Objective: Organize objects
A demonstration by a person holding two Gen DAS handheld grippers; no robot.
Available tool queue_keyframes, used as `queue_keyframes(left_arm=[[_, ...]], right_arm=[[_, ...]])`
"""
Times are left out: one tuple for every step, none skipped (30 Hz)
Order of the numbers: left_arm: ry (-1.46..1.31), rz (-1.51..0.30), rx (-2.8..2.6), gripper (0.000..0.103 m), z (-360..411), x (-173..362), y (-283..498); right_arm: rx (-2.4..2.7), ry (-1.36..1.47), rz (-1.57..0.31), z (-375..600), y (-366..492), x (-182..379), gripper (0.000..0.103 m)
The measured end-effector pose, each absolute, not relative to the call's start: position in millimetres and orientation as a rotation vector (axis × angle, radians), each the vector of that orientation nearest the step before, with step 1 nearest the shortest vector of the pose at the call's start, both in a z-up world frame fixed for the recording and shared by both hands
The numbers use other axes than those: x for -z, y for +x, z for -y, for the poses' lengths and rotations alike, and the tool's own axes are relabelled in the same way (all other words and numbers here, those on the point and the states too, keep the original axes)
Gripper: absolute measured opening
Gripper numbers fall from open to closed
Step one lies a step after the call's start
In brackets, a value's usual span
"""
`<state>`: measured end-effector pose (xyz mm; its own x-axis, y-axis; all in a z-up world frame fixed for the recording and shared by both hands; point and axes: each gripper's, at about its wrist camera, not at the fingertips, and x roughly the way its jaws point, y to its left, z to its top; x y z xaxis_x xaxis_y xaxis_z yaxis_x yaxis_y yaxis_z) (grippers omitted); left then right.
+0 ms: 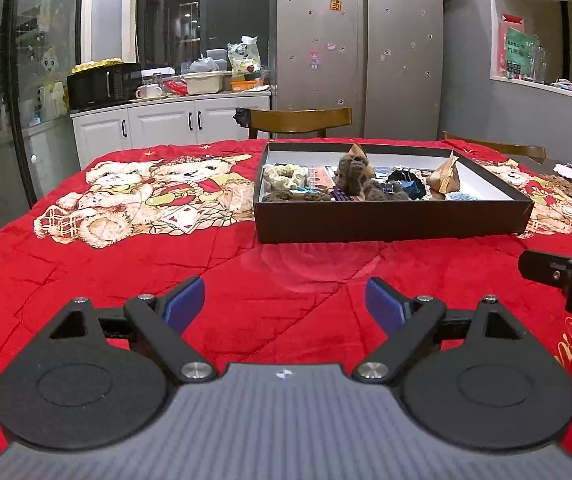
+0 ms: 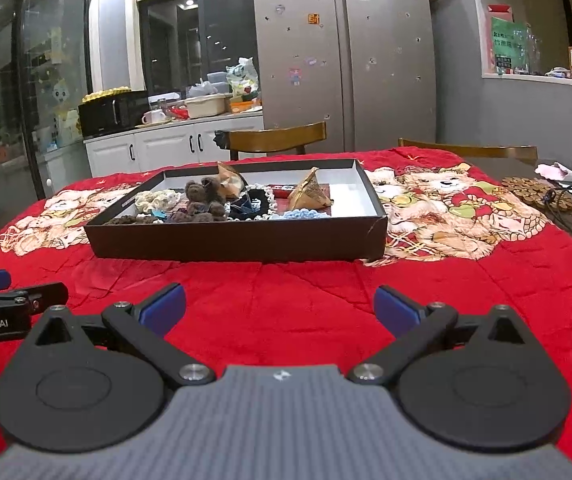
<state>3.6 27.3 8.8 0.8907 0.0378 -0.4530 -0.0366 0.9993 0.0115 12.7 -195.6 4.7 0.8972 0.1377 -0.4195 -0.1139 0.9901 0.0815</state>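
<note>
Both claws, left (image 1: 285, 300) and right (image 2: 279, 310), spread wide, holding nothing, short of the box (image 1: 390, 224); toys (image 1: 360, 178) and packets (image 1: 444, 178) gathered inside, perhaps sorted already.

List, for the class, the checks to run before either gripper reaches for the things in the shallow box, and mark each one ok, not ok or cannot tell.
1. Left gripper open with nothing between its pads: ok.
2. Right gripper open with nothing between its pads: ok.
3. Red cloth between the grippers and the box free of loose things: ok.
4. Box lying flat on the cloth: ok.
5. Brown plush toy and paper pyramid free of their neighbours: cannot tell, since the things crowd together.
6. Near right corner of the box sound: not ok, it looks split.
</note>
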Motion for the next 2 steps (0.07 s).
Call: queue_keyframes(left_arm=[[0.001,-0.472,-0.038,0.090,-27.6,-8.7,3.6],[0.000,-0.476,-0.038,0.090,-27.9,-8.4,3.9]], right_arm=[[-0.130,0.056,-0.440,195.5,13.1,-4.7,0.103],[-0.129,0.056,-0.440,195.5,13.3,-4.8,0.103]])
